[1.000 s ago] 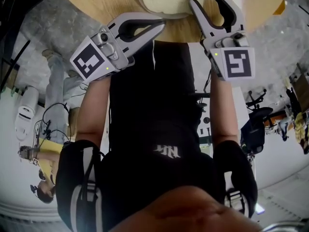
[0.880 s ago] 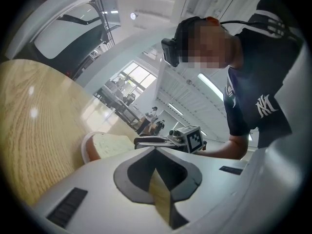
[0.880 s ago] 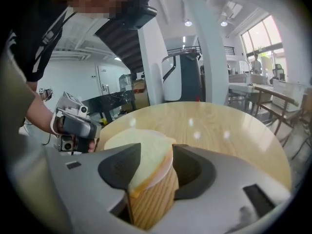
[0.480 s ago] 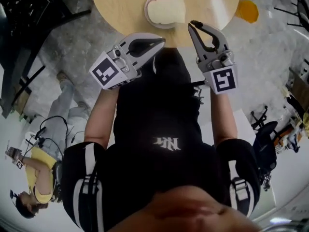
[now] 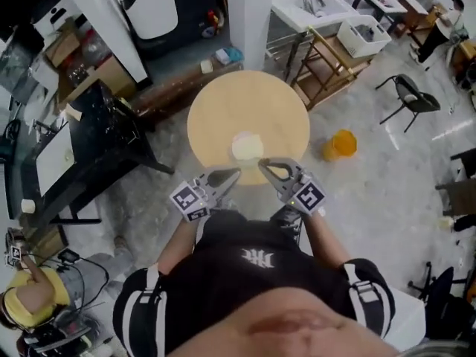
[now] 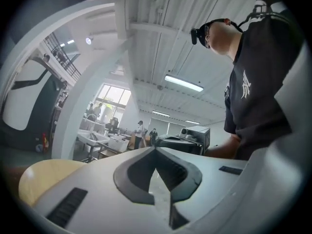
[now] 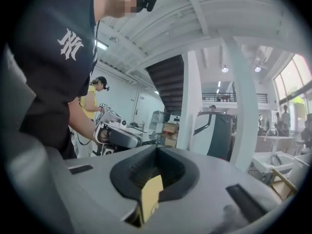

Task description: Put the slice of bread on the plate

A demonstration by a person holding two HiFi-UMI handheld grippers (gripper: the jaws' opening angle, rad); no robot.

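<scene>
A pale slice of bread (image 5: 247,146) lies on a small white plate (image 5: 248,159) near the front edge of a round wooden table (image 5: 253,103). Both grippers hang in front of me, high above the floor and on the near side of the table. The left gripper (image 5: 236,173) is shut, its tips touching with nothing between them, as the left gripper view (image 6: 156,151) confirms. The right gripper (image 5: 262,163) has just been closing and is now shut on nothing, seen too in the right gripper view (image 7: 156,149). Neither touches the bread or the plate.
An orange object (image 5: 339,144) sits on the floor right of the table. Behind it stand a wooden frame (image 5: 327,65), a white pillar (image 5: 249,13) and a black chair (image 5: 413,99). A dark bench (image 5: 97,140) lies left. A person in yellow (image 5: 30,303) is at bottom left.
Both grippers have lifted well up and back from the table, which now looks far below. The right jaws went from wide open to shut, empty. The left stayed shut.
</scene>
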